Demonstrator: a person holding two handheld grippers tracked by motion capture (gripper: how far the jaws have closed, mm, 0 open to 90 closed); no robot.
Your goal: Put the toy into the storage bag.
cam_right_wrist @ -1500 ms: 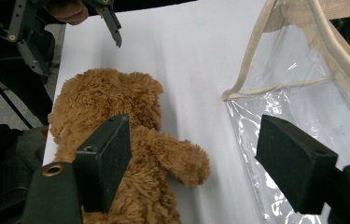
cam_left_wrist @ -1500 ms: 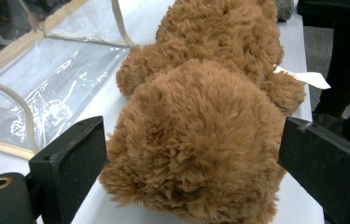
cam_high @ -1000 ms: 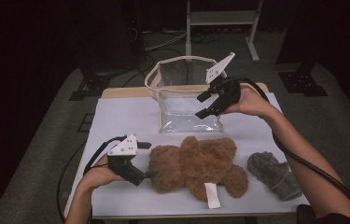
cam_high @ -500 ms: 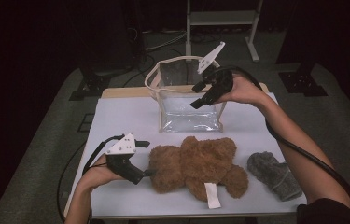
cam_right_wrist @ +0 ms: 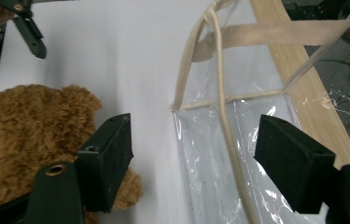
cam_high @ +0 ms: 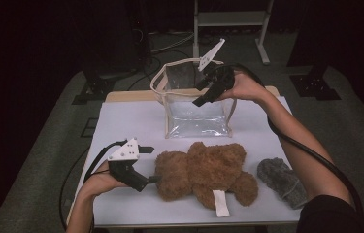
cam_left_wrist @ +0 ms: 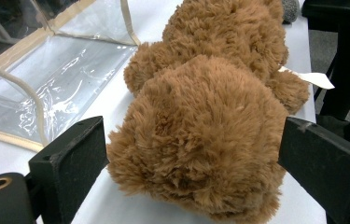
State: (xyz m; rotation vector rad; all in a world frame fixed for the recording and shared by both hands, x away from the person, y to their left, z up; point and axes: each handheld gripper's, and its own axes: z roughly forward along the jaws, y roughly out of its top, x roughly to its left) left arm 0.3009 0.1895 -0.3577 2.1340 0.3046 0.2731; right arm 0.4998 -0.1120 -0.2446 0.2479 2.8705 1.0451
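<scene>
The right gripper (cam_high: 200,93) has moved left over the clear bag (cam_high: 196,119), jaws open and empty; the left gripper (cam_high: 151,165) stands open around the teddy bear (cam_high: 201,170). Hold the rim wide first.

You are working in what looks like a lab or recording studio rather than a home. Your white-topped table (cam_high: 121,121) stands on grey carpet (cam_high: 48,145) with darkness all around. On the far side, black stand feet (cam_high: 92,90) rest left and right, cables (cam_high: 170,46) trail across the floor, and a pale metal frame (cam_high: 230,19) stands behind.
</scene>
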